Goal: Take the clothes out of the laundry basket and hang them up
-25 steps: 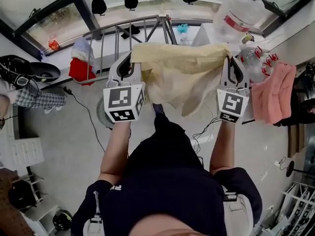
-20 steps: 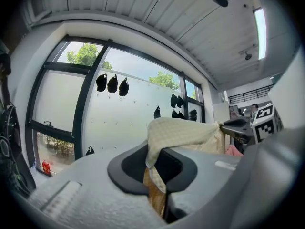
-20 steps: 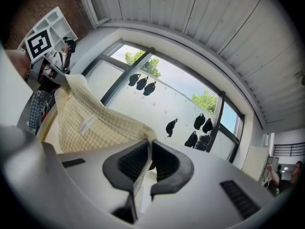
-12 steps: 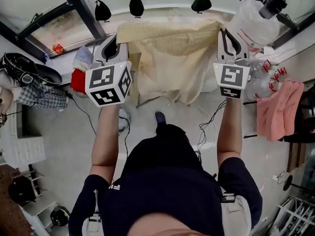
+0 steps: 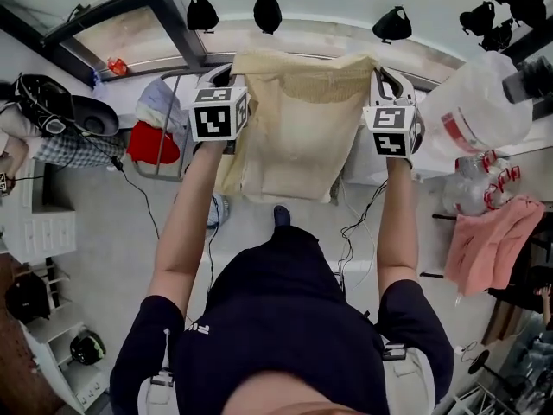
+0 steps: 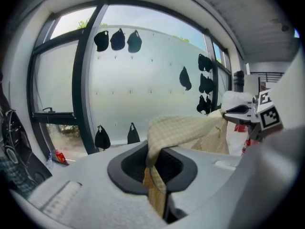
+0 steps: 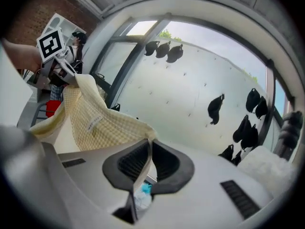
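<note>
A pale yellow checked garment (image 5: 298, 119) hangs spread between my two grippers, held by its top edge in front of the window. My left gripper (image 5: 226, 66) is shut on its left corner, and the fabric (image 6: 183, 128) runs out of the jaws (image 6: 153, 166) to the right. My right gripper (image 5: 381, 76) is shut on the other corner, pinching a thin fold (image 7: 95, 120) between its pads (image 7: 164, 162). The garment hangs over the grey metal drying rack (image 5: 164, 115); whether it touches the rack is hidden.
Red (image 5: 154, 142) and pale (image 5: 164, 100) clothes hang on the rack's left end. A pink garment (image 5: 488, 245) hangs at the right, next to a big clear plastic bag (image 5: 479, 115). Black pouches (image 5: 268, 9) hang on the window. Cables (image 5: 359, 223) lie on the floor.
Both grippers have carried the garment forward toward the window, up the picture, and it now hangs over the drying rack. The garment stays stretched between them.
</note>
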Tool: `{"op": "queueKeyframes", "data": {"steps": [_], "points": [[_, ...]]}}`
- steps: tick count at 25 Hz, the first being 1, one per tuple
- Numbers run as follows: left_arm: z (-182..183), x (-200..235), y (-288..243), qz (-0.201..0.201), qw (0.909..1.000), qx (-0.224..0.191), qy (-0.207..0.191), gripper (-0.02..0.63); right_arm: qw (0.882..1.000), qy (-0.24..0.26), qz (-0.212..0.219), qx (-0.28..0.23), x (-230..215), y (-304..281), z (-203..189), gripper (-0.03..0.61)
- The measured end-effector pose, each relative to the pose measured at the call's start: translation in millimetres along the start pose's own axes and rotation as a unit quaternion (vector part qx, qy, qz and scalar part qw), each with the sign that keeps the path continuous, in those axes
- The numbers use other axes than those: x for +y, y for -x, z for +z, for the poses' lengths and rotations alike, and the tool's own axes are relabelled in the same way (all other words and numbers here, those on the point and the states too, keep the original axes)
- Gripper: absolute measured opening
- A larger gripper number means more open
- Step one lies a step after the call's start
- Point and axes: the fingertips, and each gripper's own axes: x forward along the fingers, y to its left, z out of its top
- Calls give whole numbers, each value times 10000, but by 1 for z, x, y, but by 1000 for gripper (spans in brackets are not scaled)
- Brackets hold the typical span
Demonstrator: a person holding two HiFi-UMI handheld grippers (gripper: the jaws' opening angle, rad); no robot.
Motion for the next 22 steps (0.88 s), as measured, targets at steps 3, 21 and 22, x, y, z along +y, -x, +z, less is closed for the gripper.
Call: {"op": "queueKeyframes", "data": {"steps": [3, 21, 22], "points": [[-34, 12, -39, 149, 9984, 466, 283, 34, 9990, -111, 373, 222, 15, -48, -24, 29], [-155, 53, -143, 618, 9762, 2035, 431, 38, 9755, -744, 1571, 1351, 108, -202, -134, 33], [-160, 52, -145, 563, 9751, 2101, 435, 65, 9734, -816, 1612, 1410, 112, -205, -138, 36]]}}
